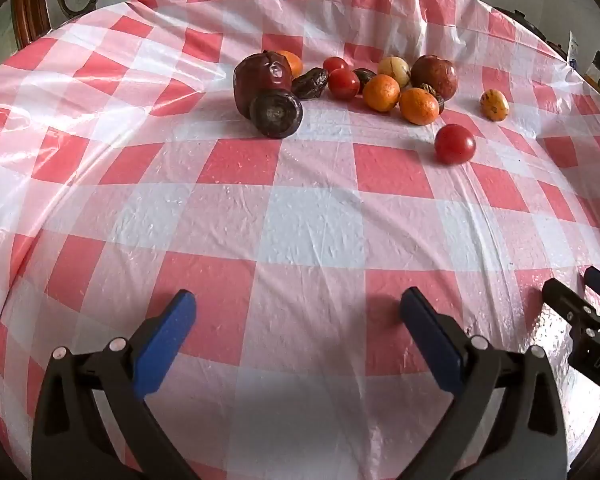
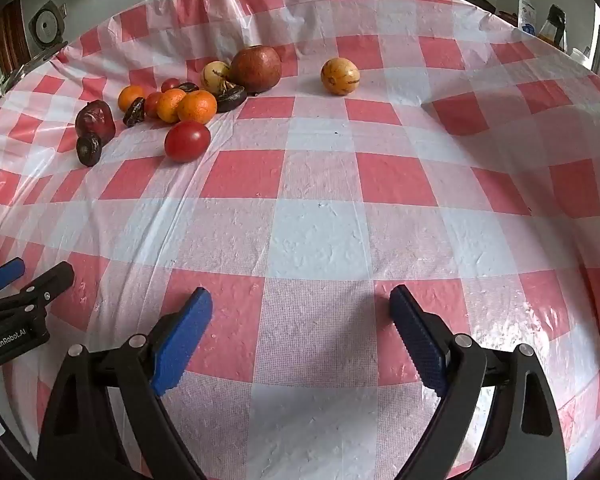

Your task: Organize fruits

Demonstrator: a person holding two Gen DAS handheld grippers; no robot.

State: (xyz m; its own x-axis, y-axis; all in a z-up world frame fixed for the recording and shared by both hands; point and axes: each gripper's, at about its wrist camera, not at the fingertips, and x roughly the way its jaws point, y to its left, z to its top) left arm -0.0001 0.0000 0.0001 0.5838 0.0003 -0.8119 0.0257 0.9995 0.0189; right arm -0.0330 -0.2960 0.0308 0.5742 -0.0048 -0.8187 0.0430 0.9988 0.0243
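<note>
Several fruits lie in a loose cluster on the far half of the table: a dark red apple (image 1: 262,80), a dark wrinkled fruit (image 1: 276,114) in front of it, oranges (image 1: 419,106), small tomatoes (image 1: 343,83) and a brown-red round fruit (image 1: 434,77). One red tomato (image 1: 455,144) (image 2: 187,141) sits alone nearer me. A yellow speckled fruit (image 1: 494,105) (image 2: 339,76) lies apart to the right. My left gripper (image 1: 298,300) stands open over bare cloth, well short of the fruit. My right gripper (image 2: 302,296) is open too, with nothing between its fingers.
The table wears a red-and-white checked plastic cloth (image 2: 320,176) with creases. The two grippers hang side by side; each shows at the edge of the other's view, the right one (image 1: 584,308) and the left one (image 2: 20,292). Bottles and jars (image 2: 552,26) stand beyond the far right edge.
</note>
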